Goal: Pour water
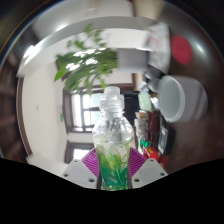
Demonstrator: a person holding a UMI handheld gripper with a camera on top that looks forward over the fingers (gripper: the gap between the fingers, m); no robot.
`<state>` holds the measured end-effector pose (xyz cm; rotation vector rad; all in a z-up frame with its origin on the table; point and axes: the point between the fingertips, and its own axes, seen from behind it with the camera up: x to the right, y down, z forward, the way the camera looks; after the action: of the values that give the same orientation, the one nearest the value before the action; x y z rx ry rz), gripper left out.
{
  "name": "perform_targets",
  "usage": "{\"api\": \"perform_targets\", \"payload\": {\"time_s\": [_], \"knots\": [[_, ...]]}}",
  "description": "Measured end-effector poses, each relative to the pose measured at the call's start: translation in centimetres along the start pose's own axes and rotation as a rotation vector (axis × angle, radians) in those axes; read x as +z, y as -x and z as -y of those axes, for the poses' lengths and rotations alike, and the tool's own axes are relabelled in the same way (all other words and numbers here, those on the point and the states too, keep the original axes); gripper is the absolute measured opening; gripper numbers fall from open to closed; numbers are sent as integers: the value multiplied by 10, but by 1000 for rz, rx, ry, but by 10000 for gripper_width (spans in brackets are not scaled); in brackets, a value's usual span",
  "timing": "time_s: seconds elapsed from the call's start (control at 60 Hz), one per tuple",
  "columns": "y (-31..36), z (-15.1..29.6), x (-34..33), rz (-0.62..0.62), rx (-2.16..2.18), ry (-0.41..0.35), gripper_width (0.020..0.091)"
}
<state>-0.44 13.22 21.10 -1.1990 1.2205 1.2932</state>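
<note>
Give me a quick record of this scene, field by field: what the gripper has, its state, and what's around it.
held item: clear plastic bottle with a clear cap, upright
gripper: shut on the bottle, purple pads at both its sides
bottle contents: cannot tell
right of bottle: white cup or bowl
beside bottle: small colourful container
beyond bottle: leafy green plant
pouring: not yet begun

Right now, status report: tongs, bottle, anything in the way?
Tongs shut on the bottle, held upright, cap on. White cup beyond, to the right. Nothing between them.
</note>
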Motion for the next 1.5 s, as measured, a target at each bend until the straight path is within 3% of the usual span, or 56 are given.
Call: {"api": "perform_targets", "payload": {"time_s": [0.117,0.25,0.383,0.567,0.717,1.0,1.1,1.283,1.317,1.35,1.417,1.5], "knots": [[42,17,-2,26,-438,-6,342],[78,56,-8,-8,-940,-73,342],[79,122,-13,-180,-1420,-148,341],[58,229,-32,-433,-1643,-265,341],[-1,268,-31,-489,-1585,-244,340],[-94,278,-26,-496,-1554,-120,342],[-92,275,-24,-470,-1544,-151,341],[-92,272,-24,-452,-1548,-146,523],[-96,271,-26,-465,-1533,-130,593],[-101,270,-29,-474,-1518,-111,719],[-106,265,-35,-471,-1511,-84,824],[-104,256,-54,-465,-1531,-72,841]]}}
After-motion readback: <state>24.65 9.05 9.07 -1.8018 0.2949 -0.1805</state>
